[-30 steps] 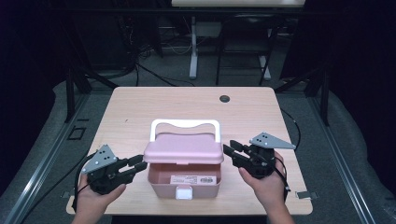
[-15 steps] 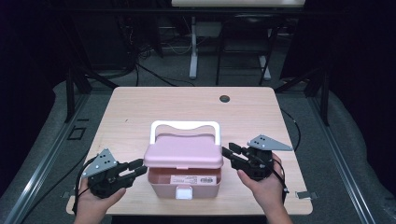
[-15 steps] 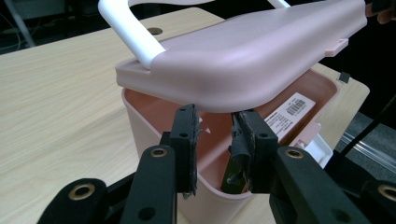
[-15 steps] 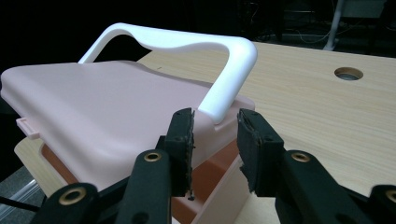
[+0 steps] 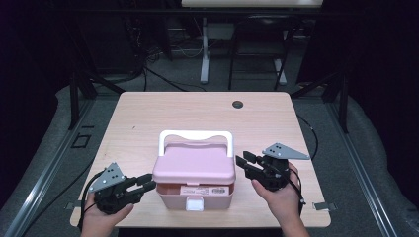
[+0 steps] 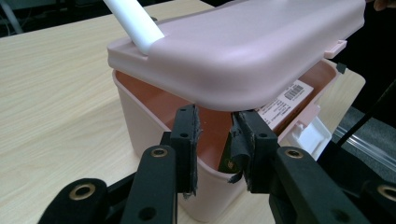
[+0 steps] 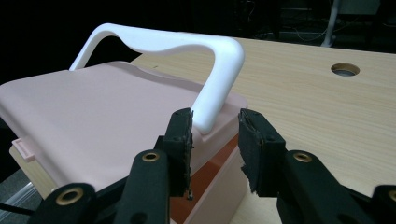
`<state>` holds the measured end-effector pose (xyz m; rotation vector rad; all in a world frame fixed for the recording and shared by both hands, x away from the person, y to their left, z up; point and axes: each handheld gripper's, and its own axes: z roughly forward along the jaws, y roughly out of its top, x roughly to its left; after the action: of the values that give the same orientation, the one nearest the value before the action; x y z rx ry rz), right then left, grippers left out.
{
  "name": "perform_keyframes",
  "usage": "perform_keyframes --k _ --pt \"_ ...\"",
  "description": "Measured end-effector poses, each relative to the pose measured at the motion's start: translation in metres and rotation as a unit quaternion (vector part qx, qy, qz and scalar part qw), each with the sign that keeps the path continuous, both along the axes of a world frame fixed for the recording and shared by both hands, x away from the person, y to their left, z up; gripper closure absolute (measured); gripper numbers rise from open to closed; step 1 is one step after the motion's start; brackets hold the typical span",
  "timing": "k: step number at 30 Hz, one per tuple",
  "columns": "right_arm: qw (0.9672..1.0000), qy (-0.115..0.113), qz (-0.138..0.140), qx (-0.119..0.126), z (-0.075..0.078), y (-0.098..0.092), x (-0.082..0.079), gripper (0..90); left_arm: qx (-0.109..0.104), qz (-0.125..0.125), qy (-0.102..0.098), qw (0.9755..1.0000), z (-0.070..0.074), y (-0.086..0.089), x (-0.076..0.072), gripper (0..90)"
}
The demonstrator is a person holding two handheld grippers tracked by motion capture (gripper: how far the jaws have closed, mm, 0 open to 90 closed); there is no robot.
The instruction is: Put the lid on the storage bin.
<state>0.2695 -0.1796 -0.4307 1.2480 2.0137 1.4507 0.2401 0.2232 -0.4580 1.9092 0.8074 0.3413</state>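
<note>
On the table (image 5: 148,118), pink box (image 5: 193,170) between both hand-held grippers.

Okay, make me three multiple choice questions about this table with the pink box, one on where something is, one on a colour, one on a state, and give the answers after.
1. Where does the round hole in the table lie?
A. at the far side, right of the middle
B. at the near left corner
C. under the box

2. What colour is the handle of the pink box?
A. black
B. white
C. red

3. How does the lid sit?
A. latched flat shut
B. taken off, lying on the table
C. raised at the front, a gap showing the inside

Answers: 1 A, the hole shows beyond the box near the far edge. 2 B, the arched handle is white in the right gripper view. 3 C, the left gripper view shows the red-brown inside under the lifted lid.
</note>
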Motion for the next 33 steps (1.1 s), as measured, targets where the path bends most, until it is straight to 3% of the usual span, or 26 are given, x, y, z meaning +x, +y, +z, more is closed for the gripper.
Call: perform_keyframes --k 24,31,33 --pt "1.0000 0.003 -0.006 0.004 -0.002 -0.003 0.001 64.3 0.007 -0.008 0.007 0.9999 -0.015 0.001 -0.005 71.6" --pt "1.0000 0.003 -0.007 0.002 -0.003 -0.004 0.001 63.7 0.009 0.002 0.016 0.9998 -0.021 0.009 -0.009 71.6" --pt "0.9999 0.004 -0.009 0.004 -0.004 -0.005 0.001 63.3 -0.004 0.011 0.017 0.9998 -0.022 0.015 -0.010 72.1"
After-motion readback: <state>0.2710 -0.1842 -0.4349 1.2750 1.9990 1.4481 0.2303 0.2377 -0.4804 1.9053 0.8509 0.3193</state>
